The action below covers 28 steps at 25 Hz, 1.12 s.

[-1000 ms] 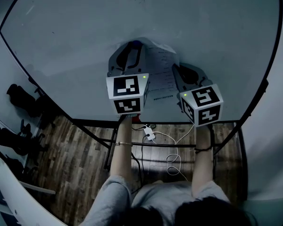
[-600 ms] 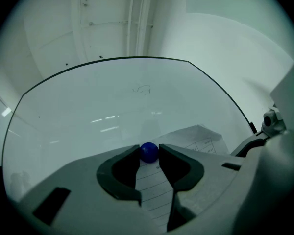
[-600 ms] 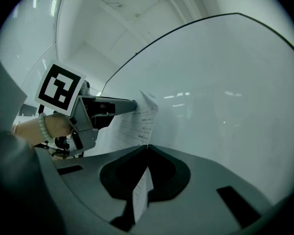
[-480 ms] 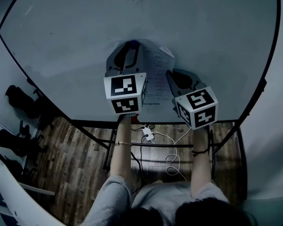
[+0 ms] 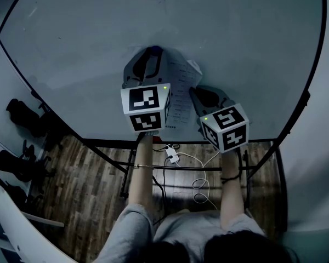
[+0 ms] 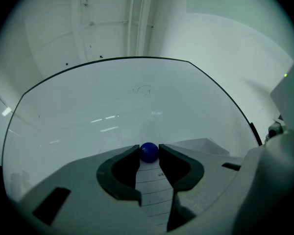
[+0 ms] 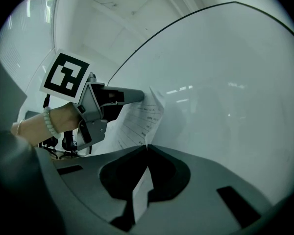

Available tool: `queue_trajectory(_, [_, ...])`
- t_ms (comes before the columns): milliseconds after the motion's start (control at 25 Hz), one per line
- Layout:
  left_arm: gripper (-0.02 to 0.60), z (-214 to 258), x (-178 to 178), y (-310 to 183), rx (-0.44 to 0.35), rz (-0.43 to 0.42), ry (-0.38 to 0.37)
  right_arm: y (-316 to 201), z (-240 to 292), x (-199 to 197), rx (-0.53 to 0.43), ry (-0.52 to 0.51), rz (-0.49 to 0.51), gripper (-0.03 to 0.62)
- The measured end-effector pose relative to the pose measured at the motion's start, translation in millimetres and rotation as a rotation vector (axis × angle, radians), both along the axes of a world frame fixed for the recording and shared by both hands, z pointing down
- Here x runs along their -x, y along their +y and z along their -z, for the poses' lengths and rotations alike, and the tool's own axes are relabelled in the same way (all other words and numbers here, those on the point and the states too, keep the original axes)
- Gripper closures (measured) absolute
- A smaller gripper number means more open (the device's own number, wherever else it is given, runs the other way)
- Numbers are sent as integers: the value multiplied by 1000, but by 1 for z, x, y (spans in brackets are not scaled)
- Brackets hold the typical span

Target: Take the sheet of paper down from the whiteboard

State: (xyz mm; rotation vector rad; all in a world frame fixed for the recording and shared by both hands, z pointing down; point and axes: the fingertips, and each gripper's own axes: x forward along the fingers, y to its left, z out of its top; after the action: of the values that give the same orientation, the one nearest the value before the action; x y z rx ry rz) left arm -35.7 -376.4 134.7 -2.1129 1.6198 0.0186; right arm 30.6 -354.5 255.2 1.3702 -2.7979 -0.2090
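Observation:
A printed sheet of paper (image 5: 181, 95) hangs on the whiteboard (image 5: 82, 37), with a blue ball magnet (image 6: 148, 152) at its top. My left gripper (image 5: 152, 53) points at the board, and both jaw tips touch the magnet's sides. My right gripper (image 7: 147, 147) is shut on the sheet's right edge, lower down. The sheet (image 7: 142, 119) bows away from the board there, and a strip of it runs back between the jaws. In the right gripper view the left gripper (image 7: 145, 96) reaches the sheet's top corner.
The whiteboard stands on a dark metal frame (image 5: 115, 163) over a wooden floor. A white power strip (image 5: 174, 156) with a coiled cable lies under it. Dark objects (image 5: 22, 114) sit at the left, by the board's edge.
My right gripper has come down and leftward with the sheet's edge in it, and the paper has narrowed and curled off the board. The left gripper has stayed on the magnet.

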Motion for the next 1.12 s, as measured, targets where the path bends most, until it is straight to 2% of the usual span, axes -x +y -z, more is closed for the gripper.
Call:
queue_trajectory(800, [451, 0, 1, 0, -4, 7, 1, -3, -37, 1, 95, -34, 1, 594])
queue_trajectory(1120, [451, 2, -1, 1, -10, 22, 1, -1, -36, -4, 90, -51, -6, 594])
